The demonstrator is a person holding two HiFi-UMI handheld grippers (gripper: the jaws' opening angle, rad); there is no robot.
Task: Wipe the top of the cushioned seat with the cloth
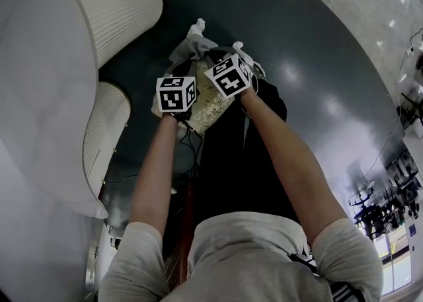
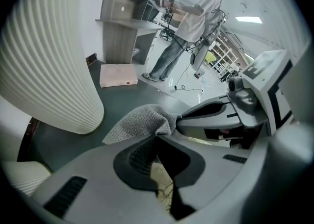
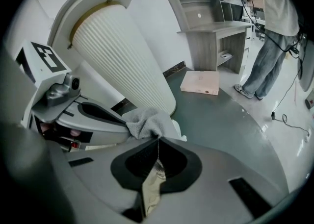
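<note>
The cloth (image 1: 192,49) is up in the air in front of the person, bunched between the two grippers and touching no seat, so by my reading the wiping has not begun and the whole seat top is left to do. It is grey, with a fine nubbly weave, soft and crumpled into folds. The left gripper (image 2: 157,137) has its jaws closed together on one fold of it. The right gripper (image 3: 158,139) is likewise pinched shut on the cloth just beside it. A pale yellowish, pebbly patch (image 1: 213,99) hangs below them; whether it is part of the same cloth I cannot tell. To the person's left stand white ribbed columns (image 1: 122,10), tapered and finely fluted, beside a smooth white rounded surface (image 1: 39,96). These are probably the seating, though no padded top shows clearly. Under everything lies a dark, glossy floor (image 1: 317,63).
</note>
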